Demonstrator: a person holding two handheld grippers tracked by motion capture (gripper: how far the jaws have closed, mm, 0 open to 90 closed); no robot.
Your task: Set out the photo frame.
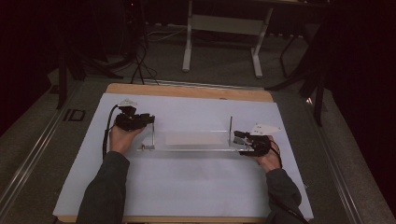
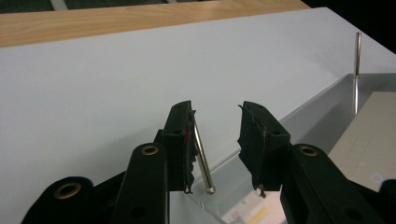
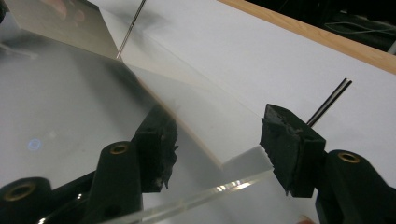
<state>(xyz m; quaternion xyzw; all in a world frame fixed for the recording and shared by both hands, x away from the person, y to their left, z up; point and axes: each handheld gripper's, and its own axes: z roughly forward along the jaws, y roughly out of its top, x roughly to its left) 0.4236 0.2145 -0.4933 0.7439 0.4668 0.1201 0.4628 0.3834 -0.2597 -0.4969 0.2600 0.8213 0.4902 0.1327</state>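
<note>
A clear plate [image 1: 194, 142] is lying flat on the white sheet [image 1: 187, 186] that covers the wooden surface [image 1: 187, 91], in the middle between both hands. Two thin metal pins are standing upright on the plate, the left pin [image 1: 153, 137] and the right pin [image 1: 230, 128]. The left gripper [image 2: 217, 144] is hovering at the plate's left corner; its fingers [image 2: 180, 144] are released, and the left pin is touching the inner face of one finger. The right gripper [image 3: 217, 149] is at the plate's right end, fingers [image 3: 292, 149] spread apart over the edge, grasping nothing.
</note>
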